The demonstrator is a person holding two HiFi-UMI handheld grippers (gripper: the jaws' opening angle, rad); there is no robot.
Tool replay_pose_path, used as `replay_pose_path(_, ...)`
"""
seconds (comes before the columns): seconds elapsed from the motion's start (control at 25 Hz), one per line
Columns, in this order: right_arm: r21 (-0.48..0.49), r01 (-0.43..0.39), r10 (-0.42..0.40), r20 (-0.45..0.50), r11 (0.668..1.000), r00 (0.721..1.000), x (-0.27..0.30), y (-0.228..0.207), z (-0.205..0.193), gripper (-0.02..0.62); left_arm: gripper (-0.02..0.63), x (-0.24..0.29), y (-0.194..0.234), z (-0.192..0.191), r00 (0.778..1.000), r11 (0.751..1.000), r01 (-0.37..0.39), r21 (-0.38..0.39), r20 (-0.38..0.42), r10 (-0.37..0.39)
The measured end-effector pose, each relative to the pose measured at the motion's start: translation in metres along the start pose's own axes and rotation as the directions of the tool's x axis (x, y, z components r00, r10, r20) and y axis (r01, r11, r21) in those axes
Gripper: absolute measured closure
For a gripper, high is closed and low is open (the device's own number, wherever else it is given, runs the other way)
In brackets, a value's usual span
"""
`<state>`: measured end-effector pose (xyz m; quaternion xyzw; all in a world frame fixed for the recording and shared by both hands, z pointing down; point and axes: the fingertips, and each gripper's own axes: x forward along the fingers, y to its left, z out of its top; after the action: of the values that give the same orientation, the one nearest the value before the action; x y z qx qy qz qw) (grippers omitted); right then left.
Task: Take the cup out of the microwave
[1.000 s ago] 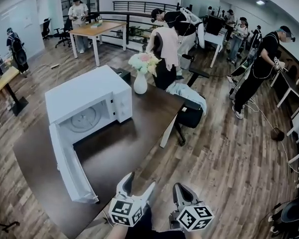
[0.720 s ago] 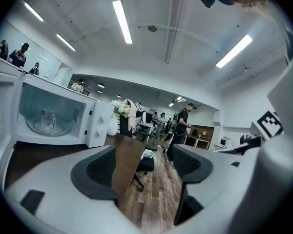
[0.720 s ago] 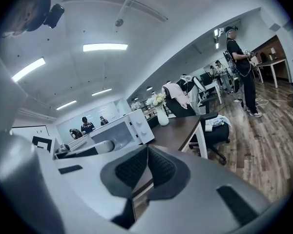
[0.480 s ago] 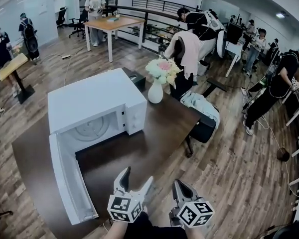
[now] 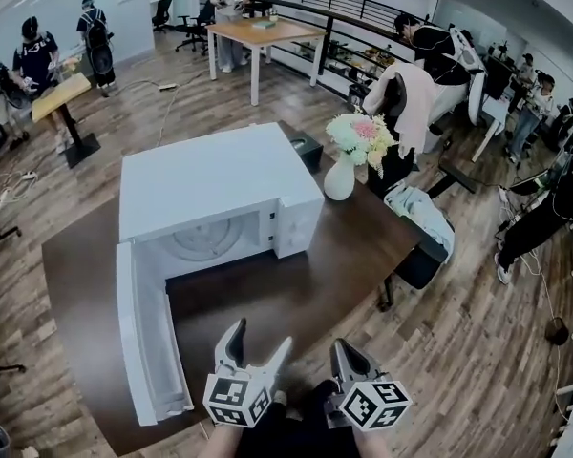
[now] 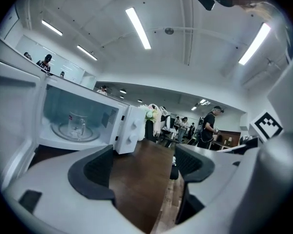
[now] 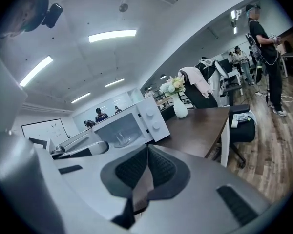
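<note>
Facing the open microwave (image 5: 210,184) holding the cup (image 6: 77,124), the empty left claw (image 5: 262,337) has just been spreading to reach in; right claw (image 5: 347,354) is pressed together.

Two grippers held low and side by side, the left open and the right closed.

In the head view the left gripper (image 5: 262,337) and right gripper (image 5: 342,349) sit close together at the bottom edge, both pointing forward and slightly down, each with its marker cube (image 5: 237,401) facing the camera and a hand (image 5: 227,441) just showing behind it. The left gripper (image 6: 144,162) has its jaws spread wide, having just been opening, with nothing between the dark pads (image 6: 98,167). The right gripper (image 7: 147,165) has its pads pressed together, gripping nothing.
</note>
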<state>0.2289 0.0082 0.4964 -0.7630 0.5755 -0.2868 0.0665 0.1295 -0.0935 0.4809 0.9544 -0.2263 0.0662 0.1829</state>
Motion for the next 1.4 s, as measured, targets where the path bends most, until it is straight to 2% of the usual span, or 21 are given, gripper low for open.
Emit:
replay_pose_path(0.16, 0.01, -0.072, 0.073, -0.034, 0.997, 0.997, 0.026, 0.006, 0.001, 0.6, 0.229, -0.003, 0.019, 0.0, 0.997, 0.996, -0.081, -0.034, 0.014, 0.081)
replay_pose_path(0.32, -0.013, -0.159, 0.158, -0.087, 0.987, 0.984, 0.059, 0.012, 0.004, 0.6, 0.225, 0.003, 0.039, 0.003, 0.983, 0.983, -0.177, -0.048, 0.031, 0.178)
replay_pose_path(0.56, -0.064, -0.284, 0.269, -0.18, 0.957, 0.946, 0.105, 0.015, 0.022, 0.6, 0.225, 0.016, 0.063, 0.015, 0.939, 0.939, -0.327, -0.106, 0.074, 0.335)
replay_pose_path(0.88, -0.089, -0.375, 0.341, -0.265, 0.923, 0.902, 0.155, -0.001, 0.037, 0.6, 0.225, 0.044, 0.078, 0.012, 0.89, 0.887, -0.435, -0.152, 0.077, 0.45)
replay_pose_path(1.12, -0.098, -0.489, 0.431, -0.345, 0.867, 0.834, 0.182, 0.013, 0.032, 0.6, 0.225, 0.04, 0.092, 0.01, 0.826, 0.824, -0.537, -0.179, 0.086, 0.557)
replay_pose_path(1.4, -0.088, -0.607, 0.513, -0.448, 0.79, 0.732, 0.201, 0.025, 0.023, 0.6, 0.225, 0.029, 0.094, 0.001, 0.725, 0.719, -0.655, -0.233, 0.074, 0.685)
